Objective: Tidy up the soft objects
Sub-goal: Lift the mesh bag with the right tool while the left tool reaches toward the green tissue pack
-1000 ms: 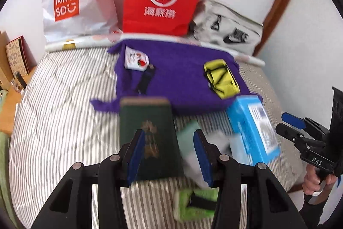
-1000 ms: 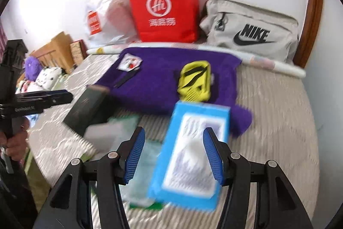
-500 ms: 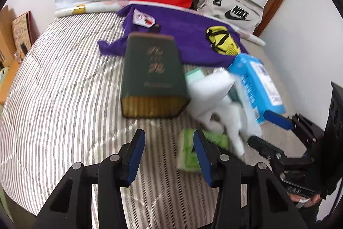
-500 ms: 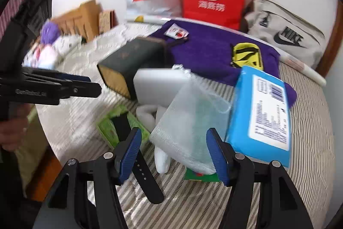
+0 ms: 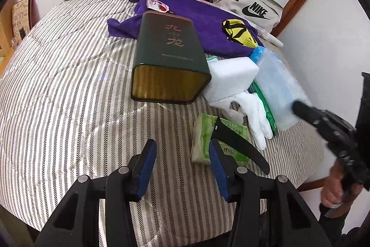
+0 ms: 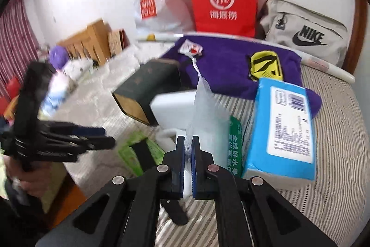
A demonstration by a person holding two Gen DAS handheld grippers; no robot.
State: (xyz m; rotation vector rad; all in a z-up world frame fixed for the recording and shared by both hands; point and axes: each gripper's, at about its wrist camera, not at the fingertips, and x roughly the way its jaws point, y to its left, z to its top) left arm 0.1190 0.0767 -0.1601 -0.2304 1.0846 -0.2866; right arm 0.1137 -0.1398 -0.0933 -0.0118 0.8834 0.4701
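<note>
Right wrist view, one mesh pouch [image 6: 205, 117], one tin [image 6: 148, 89], two grippers [image 6: 188, 149]

Tin [image 5: 170, 54] left of sponge [image 5: 231, 78]

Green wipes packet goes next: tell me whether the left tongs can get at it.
Probably yes: the left tongs stand open beside the green wipes packet; only a black strap lies across it.

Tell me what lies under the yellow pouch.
The yellow pouch lies flat on a purple towel, which is spread over the striped bedcover. Whether anything sits between pouch and towel cannot be seen; the pouch covers that spot.
</note>
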